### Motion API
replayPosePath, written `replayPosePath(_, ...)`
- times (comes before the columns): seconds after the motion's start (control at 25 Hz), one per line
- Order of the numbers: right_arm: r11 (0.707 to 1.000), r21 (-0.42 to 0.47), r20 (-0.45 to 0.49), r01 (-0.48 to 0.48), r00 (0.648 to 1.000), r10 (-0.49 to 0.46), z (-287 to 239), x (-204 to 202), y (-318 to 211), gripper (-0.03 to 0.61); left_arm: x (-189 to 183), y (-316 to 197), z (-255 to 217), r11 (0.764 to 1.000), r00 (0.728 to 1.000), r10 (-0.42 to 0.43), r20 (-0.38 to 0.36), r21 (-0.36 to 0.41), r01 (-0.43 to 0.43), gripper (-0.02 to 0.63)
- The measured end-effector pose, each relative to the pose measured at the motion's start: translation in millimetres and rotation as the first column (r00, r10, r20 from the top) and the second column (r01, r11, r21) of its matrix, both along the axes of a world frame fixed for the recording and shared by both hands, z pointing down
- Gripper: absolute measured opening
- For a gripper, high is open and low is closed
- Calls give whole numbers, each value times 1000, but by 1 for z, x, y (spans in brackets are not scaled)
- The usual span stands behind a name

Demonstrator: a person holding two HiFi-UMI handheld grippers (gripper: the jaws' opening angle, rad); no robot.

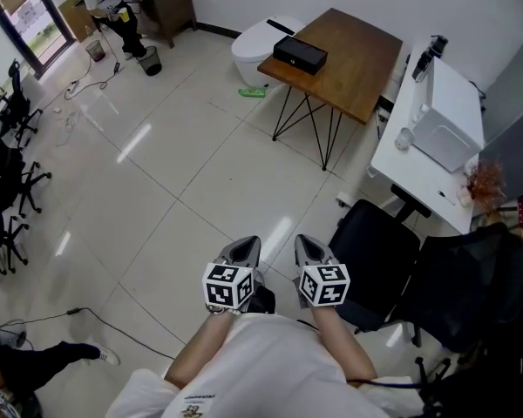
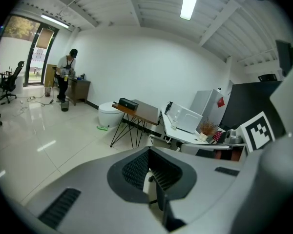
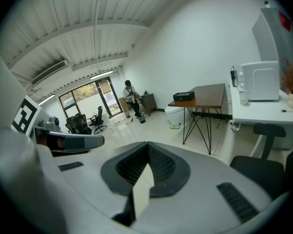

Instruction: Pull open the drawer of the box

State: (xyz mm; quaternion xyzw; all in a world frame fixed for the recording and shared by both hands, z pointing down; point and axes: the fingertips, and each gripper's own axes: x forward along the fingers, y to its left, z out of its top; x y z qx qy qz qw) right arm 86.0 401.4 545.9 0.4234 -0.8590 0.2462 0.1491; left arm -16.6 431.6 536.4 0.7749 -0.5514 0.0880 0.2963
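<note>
A small black box (image 1: 299, 55) stands on a brown wooden table (image 1: 357, 68) with thin black legs, far ahead across the tiled floor. The box (image 2: 128, 103) and table (image 2: 146, 112) are also in the left gripper view, and the box (image 3: 184, 96) on the table (image 3: 210, 95) shows in the right gripper view. My left gripper (image 1: 247, 247) and right gripper (image 1: 308, 245) are held side by side close to my body, both pointing toward the table. Both are shut with nothing between the jaws, as the left gripper (image 2: 149, 151) and right gripper (image 3: 147, 147) also show in their own views.
A white rounded object (image 1: 260, 46) sits left of the table. A white desk (image 1: 423, 159) with a white appliance (image 1: 449, 133) runs along the right, with black office chairs (image 1: 379, 268) before it. More chairs (image 1: 4, 181) stand at the left; a person (image 1: 113, 3) is at the far back.
</note>
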Motion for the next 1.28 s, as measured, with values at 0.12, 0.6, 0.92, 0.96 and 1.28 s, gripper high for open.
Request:
replayPosePath(0.12, 1000, 3, 0, 9, 1000, -9, -2, -21, -14, -12, -18, -13, 0, 1000, 1000, 2, 1, -1, -2, 2)
replayPosePath(0.6, 998, 8, -21, 58, 998, -58, -3, -86, -44, -12, -82, -45, 0, 1000, 1000, -30, -7, 4, 30, 2)
replayPosePath(0.92, 995, 8, -29, 97, 995, -96, 3, -116, -65, -12, -100, -60, 2, 999, 999, -43, -8, 6, 43, 2)
replayPosePath(0.96, 994, 14, -32, 104, 994, -104, 3, -121, -67, -12, -104, -62, 3, 999, 999, -48, -8, 6, 48, 2)
replayPosePath(1.28, 998, 24, -20, 58, 998, -57, 4, -132, -113, -12, -120, -108, 6, 1000, 1000, -22, -10, 15, 22, 2)
